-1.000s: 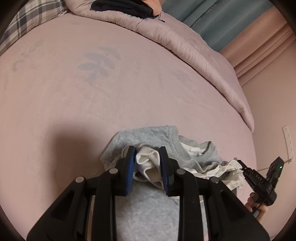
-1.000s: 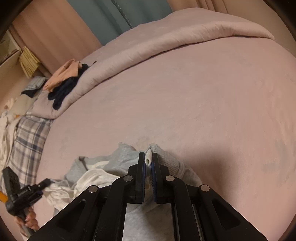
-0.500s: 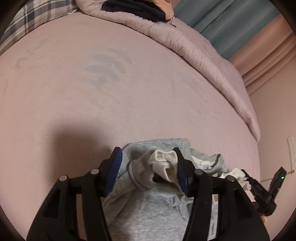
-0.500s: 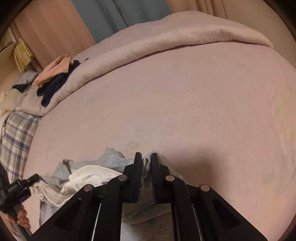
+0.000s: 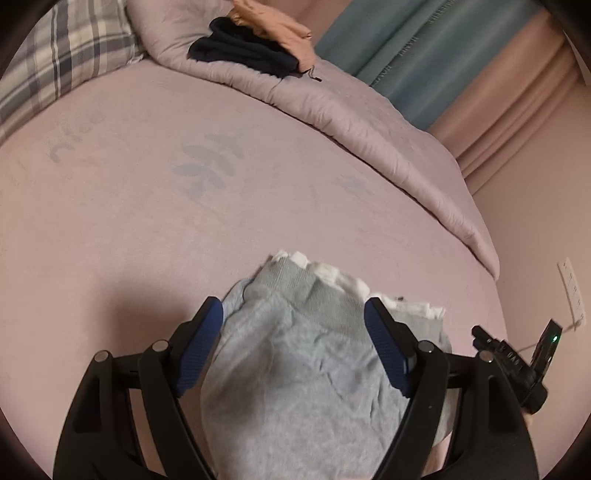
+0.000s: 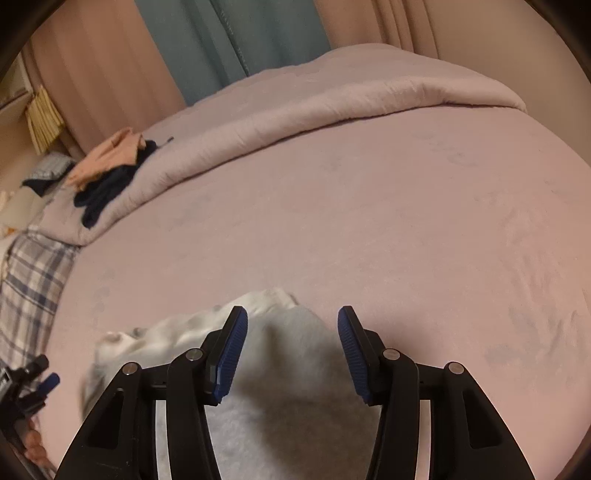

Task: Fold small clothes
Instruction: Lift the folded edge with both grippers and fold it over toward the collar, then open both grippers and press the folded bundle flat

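1. Underneath everything, a pink bed fills both views, with a rolled quilt along its far side carrying a dark garment and a peach one; a plaid pillow sits at the far left corner.
2. Next in size, the grey sweatshirt lies flat on the bed close to the near edge, its ribbed hem turned away from the cameras and a white lining peeking out past that hem.
3. Smaller again, the left gripper has just been opening; its jaws stand wide apart, straddling the cloth without pressing it.
4. Likewise the right gripper has just been opening, released above the garment's right edge, nothing pinched.
5. By the look of it the fabric is soft, light and limp, so it should sag and bunch. A firm pinch through both layers at the ribbed hem corners or side seams seems the surest hold for the next fold.
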`<state>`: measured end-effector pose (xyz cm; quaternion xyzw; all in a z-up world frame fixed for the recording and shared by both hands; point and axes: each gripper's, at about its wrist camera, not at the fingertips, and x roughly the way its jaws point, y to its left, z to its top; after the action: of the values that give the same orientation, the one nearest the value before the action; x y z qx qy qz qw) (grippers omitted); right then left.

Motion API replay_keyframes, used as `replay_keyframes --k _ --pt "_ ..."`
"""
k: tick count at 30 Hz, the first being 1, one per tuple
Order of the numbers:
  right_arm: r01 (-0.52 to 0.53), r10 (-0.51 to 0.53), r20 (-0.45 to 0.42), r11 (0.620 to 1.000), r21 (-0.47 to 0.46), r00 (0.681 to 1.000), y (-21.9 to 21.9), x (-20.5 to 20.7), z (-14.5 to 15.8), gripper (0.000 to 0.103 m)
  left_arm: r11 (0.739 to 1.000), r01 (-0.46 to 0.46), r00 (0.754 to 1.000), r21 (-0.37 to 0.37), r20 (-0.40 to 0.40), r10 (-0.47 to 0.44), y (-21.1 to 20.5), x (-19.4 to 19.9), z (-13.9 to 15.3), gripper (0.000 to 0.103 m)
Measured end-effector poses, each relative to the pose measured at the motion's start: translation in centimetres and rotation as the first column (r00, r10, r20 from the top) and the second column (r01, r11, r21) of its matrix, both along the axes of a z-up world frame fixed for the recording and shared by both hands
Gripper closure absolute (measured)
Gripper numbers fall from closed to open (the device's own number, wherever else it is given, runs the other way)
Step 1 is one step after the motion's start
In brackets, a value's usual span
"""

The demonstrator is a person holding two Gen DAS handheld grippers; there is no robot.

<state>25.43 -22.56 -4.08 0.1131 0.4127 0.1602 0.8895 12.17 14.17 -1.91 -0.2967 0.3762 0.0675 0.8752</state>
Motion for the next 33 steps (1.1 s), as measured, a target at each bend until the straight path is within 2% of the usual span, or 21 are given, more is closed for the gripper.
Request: replay_keyframes --k 4,8,12,16,21,33 --pt "-0.006 0.005 -0.004 1.0 -0.028 1.0 -0.7 -1.4 -0.3 0.046 1.0 0.02 0.999 0.007 -0.032 -0.02 -0.8 -1.2 -0.8 0.019" --pt "0.005 -0.006 -0.021 0.999 -0.053 1.0 -1.2 -2.9 -0.8 0.035 0.999 0.032 0.996 0.019 -0.087 -0.03 -1.8 -2.3 -2.9 0.018" --pt "0.009 -0.012 -0.05 0.999 -0.053 0.999 -1.7 -4.7 -1.8 0.033 0.998 0.064 0.989 -0.006 -0.135 -0.064 -3.0 -3.3 -4.8 0.018" --pt "0.008 -0.013 -0.065 0.997 -0.074 0.998 -2.0 -6.4 -2.8 0.026 0.997 0.074 0.982 -0.03 -0.172 -0.078 -3.9 -4.6 -6.4 0.018" --pt "0.015 -0.022 -0.086 0.997 -0.081 0.996 -2.7 -7.7 -3.5 0.026 0.997 0.065 0.98 -0.038 -0.188 -0.071 -4.3 -6.0 -7.1 0.017" --pt "0.047 -0.045 -0.181 0.999 0.006 0.982 -4.1 -9.6 -6.1 0.026 0.996 0.071 0.97 -0.06 -0.227 -0.083 -5.2 -7.0 -9.2 0.017"
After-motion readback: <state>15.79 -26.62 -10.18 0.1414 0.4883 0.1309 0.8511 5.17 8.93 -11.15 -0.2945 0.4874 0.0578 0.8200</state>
